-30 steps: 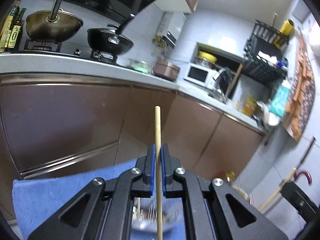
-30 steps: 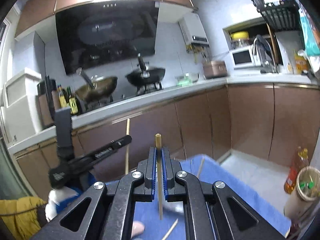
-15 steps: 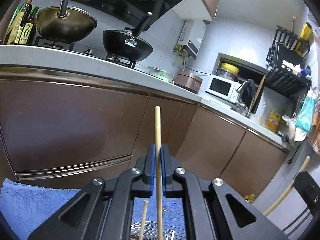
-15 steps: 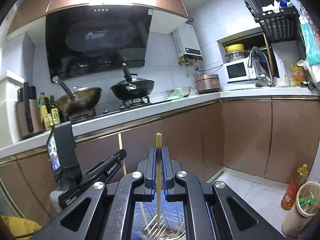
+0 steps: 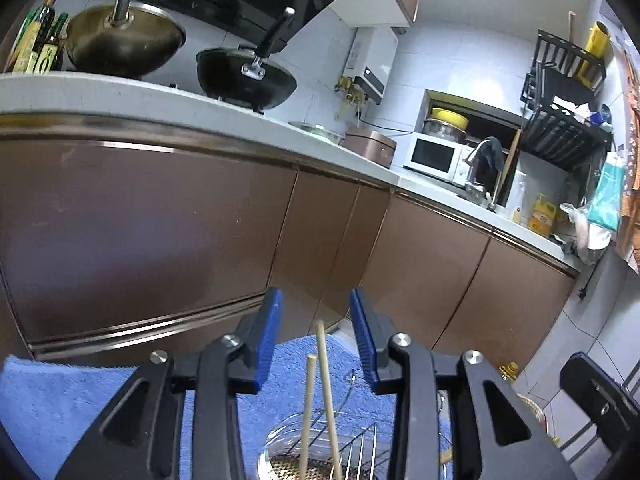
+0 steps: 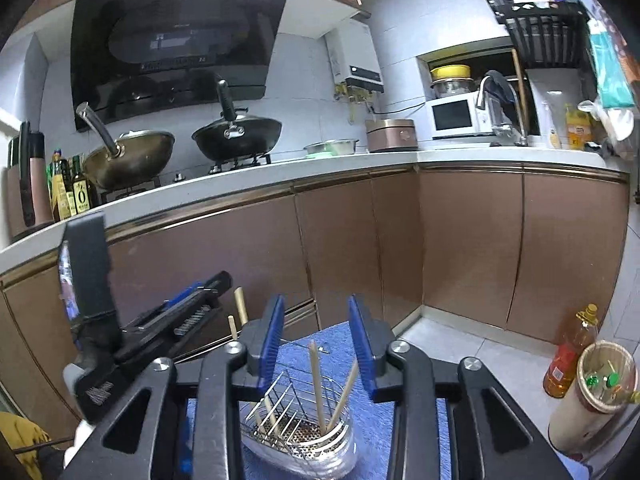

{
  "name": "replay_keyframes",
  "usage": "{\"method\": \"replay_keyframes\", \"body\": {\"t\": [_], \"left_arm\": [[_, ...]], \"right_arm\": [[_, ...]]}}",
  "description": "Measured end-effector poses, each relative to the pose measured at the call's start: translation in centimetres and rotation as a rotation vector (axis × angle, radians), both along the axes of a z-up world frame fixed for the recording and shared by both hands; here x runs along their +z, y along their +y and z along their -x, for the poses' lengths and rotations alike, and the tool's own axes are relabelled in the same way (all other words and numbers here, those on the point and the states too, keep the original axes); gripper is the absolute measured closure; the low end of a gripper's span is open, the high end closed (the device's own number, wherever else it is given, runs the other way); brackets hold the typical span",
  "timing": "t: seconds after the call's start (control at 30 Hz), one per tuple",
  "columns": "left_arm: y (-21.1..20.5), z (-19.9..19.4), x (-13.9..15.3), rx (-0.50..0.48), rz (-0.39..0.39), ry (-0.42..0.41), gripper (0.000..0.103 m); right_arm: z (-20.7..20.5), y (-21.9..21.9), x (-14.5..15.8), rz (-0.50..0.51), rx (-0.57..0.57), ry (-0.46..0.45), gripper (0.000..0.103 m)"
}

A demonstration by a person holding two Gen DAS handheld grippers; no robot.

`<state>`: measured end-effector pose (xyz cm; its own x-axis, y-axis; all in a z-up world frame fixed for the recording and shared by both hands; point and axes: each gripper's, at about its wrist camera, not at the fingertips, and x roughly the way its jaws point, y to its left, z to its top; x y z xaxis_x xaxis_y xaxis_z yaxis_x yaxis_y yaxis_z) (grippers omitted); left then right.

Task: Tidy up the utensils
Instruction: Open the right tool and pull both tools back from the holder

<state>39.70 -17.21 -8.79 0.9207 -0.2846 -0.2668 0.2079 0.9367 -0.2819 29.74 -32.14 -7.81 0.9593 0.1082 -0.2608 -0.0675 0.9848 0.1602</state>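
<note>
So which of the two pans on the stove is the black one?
The black wok with the short black handle, right of the brass-coloured wok with the long metal handle.

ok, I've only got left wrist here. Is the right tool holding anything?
Observer: No. The right tool has just been opening, and its pads touch nothing. Two chopsticks stand loose between them.
Operator: Standing in what?
Observer: The wire holder right below the tool. One is near upright, the other leans toward the right pad.
</note>
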Motion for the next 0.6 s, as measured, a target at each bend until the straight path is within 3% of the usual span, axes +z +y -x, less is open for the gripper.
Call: {"method": "replay_keyframes", "body": {"t": [0.23, 0.6], "left_arm": [[1.8, 4.2, 2.8, -0.043, -0.086, 0.018, 0.059], [6.8, 12.1, 4.5, -0.062, -0.151, 0.07, 0.051]], "right_arm": [[4.1, -0.6, 1.8, -0.023, -0.014, -0.006, 0.063], [11.4, -0.8, 2.9, -0.099, 0.003, -0.008, 0.063]]}}
